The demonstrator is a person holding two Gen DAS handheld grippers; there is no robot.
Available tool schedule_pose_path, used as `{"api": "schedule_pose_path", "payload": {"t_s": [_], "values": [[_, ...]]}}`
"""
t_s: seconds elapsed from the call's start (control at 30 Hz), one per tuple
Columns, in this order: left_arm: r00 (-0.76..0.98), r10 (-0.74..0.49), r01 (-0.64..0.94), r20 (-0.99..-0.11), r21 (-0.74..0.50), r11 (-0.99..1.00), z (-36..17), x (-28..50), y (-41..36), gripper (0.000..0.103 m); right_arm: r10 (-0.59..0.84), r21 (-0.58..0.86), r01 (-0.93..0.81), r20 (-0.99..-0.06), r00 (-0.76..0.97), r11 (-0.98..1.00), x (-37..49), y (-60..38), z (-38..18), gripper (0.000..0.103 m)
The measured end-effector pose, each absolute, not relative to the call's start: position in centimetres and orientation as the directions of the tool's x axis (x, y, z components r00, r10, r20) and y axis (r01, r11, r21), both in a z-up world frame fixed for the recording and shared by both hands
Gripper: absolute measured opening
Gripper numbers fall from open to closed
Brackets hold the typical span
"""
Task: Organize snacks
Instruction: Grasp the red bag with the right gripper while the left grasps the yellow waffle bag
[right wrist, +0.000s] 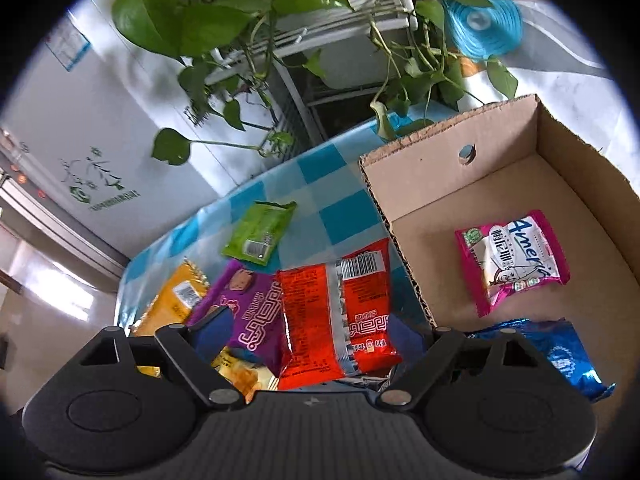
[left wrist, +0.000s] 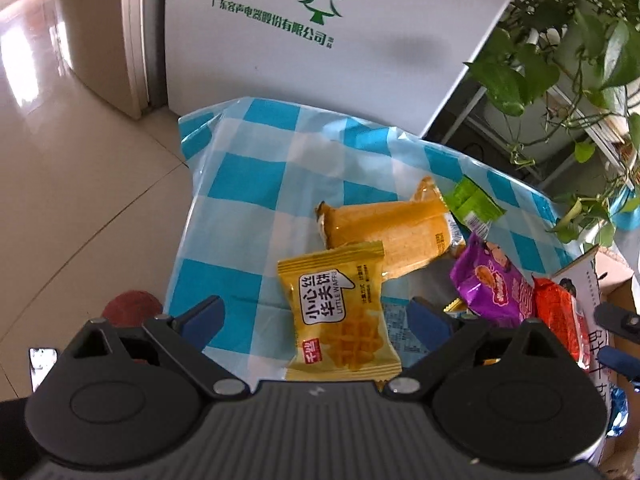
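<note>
While both grippers hover over the snacks on the checked cloth (left wrist: 240, 184), step in hand: pickup. Left gripper (left wrist: 320, 318), fingers apart astride waffle pack (left wrist: 340, 312); right gripper (right wrist: 308, 334), apart astride red pack (right wrist: 336, 316). Next: close, carry to box (right wrist: 424, 184).

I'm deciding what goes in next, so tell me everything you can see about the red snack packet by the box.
The red snack packet is a glossy, crinkled foil pouch lying flat on the checked tablecloth, back side up, with a silver seam strip, a barcode and small print. It lies against the cardboard box outer wall and overlaps the purple packet. It sits between the open right gripper fingers, unpressed.
</note>
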State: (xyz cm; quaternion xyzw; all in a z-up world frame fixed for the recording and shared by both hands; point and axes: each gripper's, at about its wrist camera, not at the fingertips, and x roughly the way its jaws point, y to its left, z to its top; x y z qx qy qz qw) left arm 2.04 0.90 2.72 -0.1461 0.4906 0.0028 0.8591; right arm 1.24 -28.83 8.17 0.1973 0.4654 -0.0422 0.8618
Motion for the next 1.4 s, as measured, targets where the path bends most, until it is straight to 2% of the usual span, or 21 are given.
{"api": "schedule_pose_path", "payload": {"t_s": [0.23,0.4,0.43,0.5,0.57,0.83,0.93,1.07,1.23,1.4], "values": [[0.51,-0.15,-0.163,-0.847,-0.266,0.95,2.4,2.4,0.8,0.097,0.024,0.202,0.289,-0.855,0.518,0.936,2.7,-27.8,6.6,0.089],[0.484,-0.138,-0.178,-0.864,-0.251,0.951,1.4,2.3,0.3,0.097,-0.028,0.114,0.244,-0.858,0.513,0.963,3.4,-26.2,5.9,0.089],[0.474,-0.141,-0.18,-0.869,-0.253,0.951,1.2,2.3,0.2,0.097,-0.043,0.091,0.236,-0.86,0.508,0.968,3.5,-25.9,5.6,0.088],[0.464,-0.16,-0.188,-0.871,-0.273,0.944,1.0,2.3,0.4,0.097,-0.059,0.06,0.225,-0.871,0.488,0.972,3.6,-25.5,5.2,0.075],[0.468,-0.171,-0.201,-0.867,-0.293,0.935,1.0,2.2,0.8,0.097,-0.075,0.033,0.21,-0.871,0.485,0.977,3.5,-25.1,5.0,0.074],[0.481,-0.161,-0.218,-0.862,-0.296,0.93,0.7,2.4,1.6,0.097,0.043,0.086,0.072,-0.886,0.462,0.994,2.1,-23.1,5.9,0.071],[0.48,-0.168,-0.208,-0.861,-0.297,0.932,0.5,2.5,1.4,0.097,0.094,0.141,0.075,-0.889,0.448,0.987,2.0,-23.1,6.2,0.073],[0.489,-0.144,-0.19,-0.86,-0.266,0.945,0.3,2.5,1.0,0.097,0.085,0.165,0.138,-0.885,0.457,0.977,2.1,-23.8,6.3,0.087],[0.507,-0.099,-0.148,-0.856,-0.2,0.969,0.0,2.6,-0.3,0.1,0.1,0.178,0.14,-0.892,0.44,0.974,2.2,-23.5,5.7,0.092],[0.517,-0.073,-0.122,-0.853,-0.157,0.98,-0.2,2.6,-0.9,0.101,0.066,0.139,0.146,-0.906,0.417,0.98,2.5,-23.1,4.8,0.092]]}}
